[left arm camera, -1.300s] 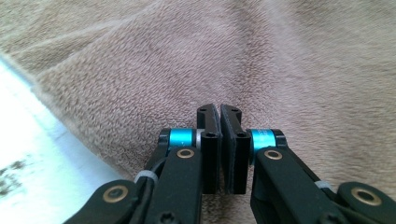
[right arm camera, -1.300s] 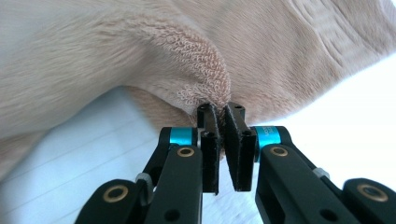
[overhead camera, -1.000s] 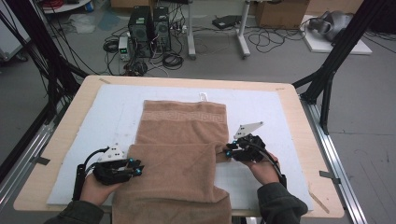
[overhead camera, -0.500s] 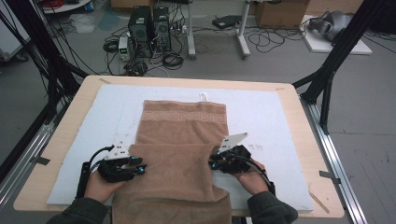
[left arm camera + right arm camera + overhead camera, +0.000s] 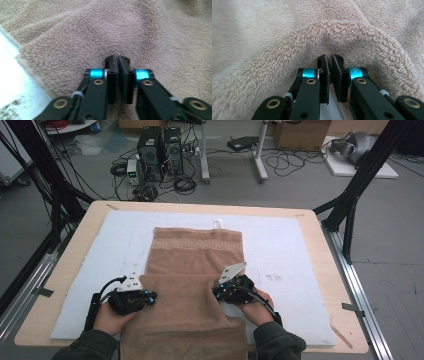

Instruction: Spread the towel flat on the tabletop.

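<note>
The towel (image 5: 192, 285) is tan terry cloth, its pile looped and rough, matt all over, with a flatter woven band of pattern near its far end. The left claw (image 5: 118, 65) is matt black plastic (by the look of it), with glossy blue anodised sleeves and brass-coloured rivet heads; the right claw (image 5: 329, 65) has the same finish, its pad edges slightly fuzzy. The tabletop (image 5: 320, 240) is pale, smooth wood at its rim, overlaid by a white, matt sheet (image 5: 280, 245) with faint grey smudges.
</note>
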A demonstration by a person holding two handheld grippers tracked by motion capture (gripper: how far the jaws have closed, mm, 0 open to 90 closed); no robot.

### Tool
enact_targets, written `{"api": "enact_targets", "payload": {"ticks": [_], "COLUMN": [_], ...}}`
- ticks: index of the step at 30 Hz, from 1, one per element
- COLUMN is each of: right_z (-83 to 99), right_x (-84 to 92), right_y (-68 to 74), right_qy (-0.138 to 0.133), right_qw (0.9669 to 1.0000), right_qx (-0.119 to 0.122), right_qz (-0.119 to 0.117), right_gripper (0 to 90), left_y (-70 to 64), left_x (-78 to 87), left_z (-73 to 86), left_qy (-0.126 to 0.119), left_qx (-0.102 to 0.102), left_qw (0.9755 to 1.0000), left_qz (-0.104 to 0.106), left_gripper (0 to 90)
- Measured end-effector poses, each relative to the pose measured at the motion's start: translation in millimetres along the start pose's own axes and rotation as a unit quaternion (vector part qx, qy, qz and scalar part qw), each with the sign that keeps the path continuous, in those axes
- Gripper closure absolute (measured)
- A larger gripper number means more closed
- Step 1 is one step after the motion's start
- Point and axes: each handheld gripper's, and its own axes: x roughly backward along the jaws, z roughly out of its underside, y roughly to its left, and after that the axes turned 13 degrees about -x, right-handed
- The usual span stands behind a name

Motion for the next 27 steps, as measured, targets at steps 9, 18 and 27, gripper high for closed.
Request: {"api": "enact_targets", "payload": {"ticks": [9,18,27], "right_z": [35.4,54.8,53.1], "right_x": [61.7,95.9,49.2], "right_y": [-15.1,-21.1,-8.0], "right_qy": [-0.022,-0.042,-0.003], "right_qw": [0.9992,0.9979,0.9990], "right_qx": [-0.028,-0.046,-0.026], "right_qz": [-0.015,-0.016,-0.038], "right_gripper": [85.3,74.9,73.9], "left_y": [0.3,-1.0,-3.3], "left_x": [0.7,13.1,10.7], "left_z": [1.1,-0.1,7.9], "left_qy": [-0.002,-0.009,0.004], "left_qx": [0.012,0.004,-0.005], "left_qw": [0.9999,0.9999,0.9998], "left_qz": [0.002,0.008,0.017], "left_gripper": [86.5,64.2,83.0]}}
